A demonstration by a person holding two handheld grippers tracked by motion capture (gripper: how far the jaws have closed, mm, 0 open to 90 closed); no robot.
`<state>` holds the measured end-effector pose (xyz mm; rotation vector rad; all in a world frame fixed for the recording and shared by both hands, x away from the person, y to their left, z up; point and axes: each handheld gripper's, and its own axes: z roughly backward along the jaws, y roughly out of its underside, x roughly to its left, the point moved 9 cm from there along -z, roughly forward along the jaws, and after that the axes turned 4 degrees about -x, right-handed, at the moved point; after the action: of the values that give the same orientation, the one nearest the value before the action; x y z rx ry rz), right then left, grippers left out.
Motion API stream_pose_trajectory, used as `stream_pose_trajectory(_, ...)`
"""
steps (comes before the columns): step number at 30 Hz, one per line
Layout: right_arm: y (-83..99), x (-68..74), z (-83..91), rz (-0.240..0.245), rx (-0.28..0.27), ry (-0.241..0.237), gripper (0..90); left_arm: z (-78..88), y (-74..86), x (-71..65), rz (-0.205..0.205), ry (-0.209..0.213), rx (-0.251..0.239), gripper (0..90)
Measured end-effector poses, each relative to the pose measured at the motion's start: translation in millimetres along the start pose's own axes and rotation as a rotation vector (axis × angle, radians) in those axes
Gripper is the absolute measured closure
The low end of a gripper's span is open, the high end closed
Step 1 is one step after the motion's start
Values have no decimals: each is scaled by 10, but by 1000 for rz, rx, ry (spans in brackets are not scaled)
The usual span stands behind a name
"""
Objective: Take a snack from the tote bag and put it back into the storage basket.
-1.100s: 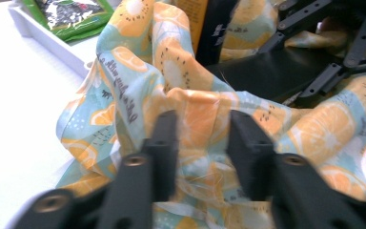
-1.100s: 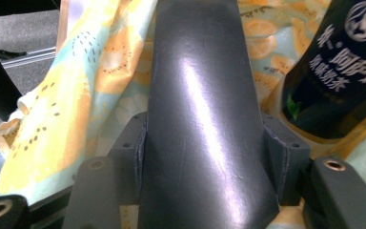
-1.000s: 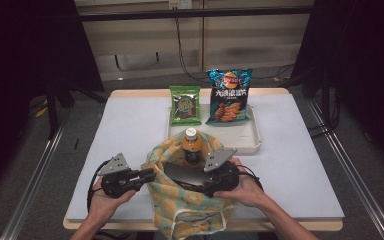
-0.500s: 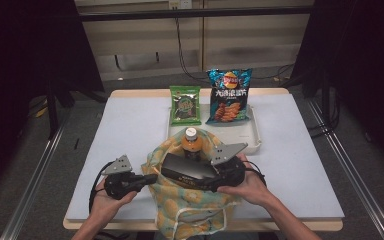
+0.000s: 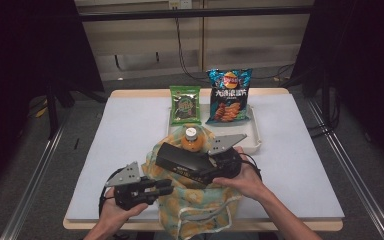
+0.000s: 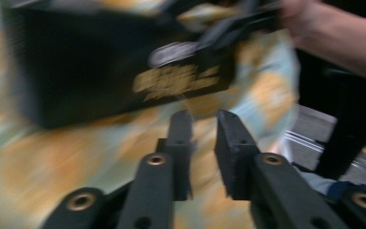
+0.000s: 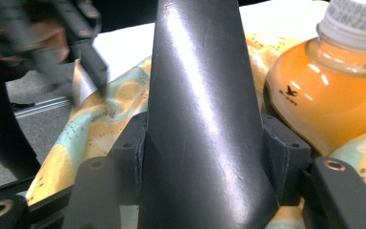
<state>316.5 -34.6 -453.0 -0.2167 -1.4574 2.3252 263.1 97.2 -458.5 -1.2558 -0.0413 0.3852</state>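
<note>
While your right gripper (image 5: 207, 162) stays clamped on the black box (image 5: 182, 161), holding it just above the mouth of the patterned bag (image 5: 195, 210), the box hangs level so it can drop in beside the orange bottle (image 5: 191, 140) standing at the bag's far side. Your left gripper (image 5: 166, 187), at the bag's left rim, has just been opening; its jaws stand slightly apart with nothing between them. Compared with a second ago, it has let go of the cloth, and the box has risen.
</note>
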Motion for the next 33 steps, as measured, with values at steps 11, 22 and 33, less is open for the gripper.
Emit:
stream_pose_trajectory(11, 8, -59, -60, -25, 8, 16, 433, -447, 242, -121, -55, 33, 158, 767)
stream_pose_trajectory(22, -354, -60, -32, -33, -50, 30, 433, -590, 617, -89, -24, 57, 364, 900)
stream_pose_trajectory(33, -556, -61, -37, -36, -70, 46, 433, -547, 509, -81, -1, 69, 296, 892)
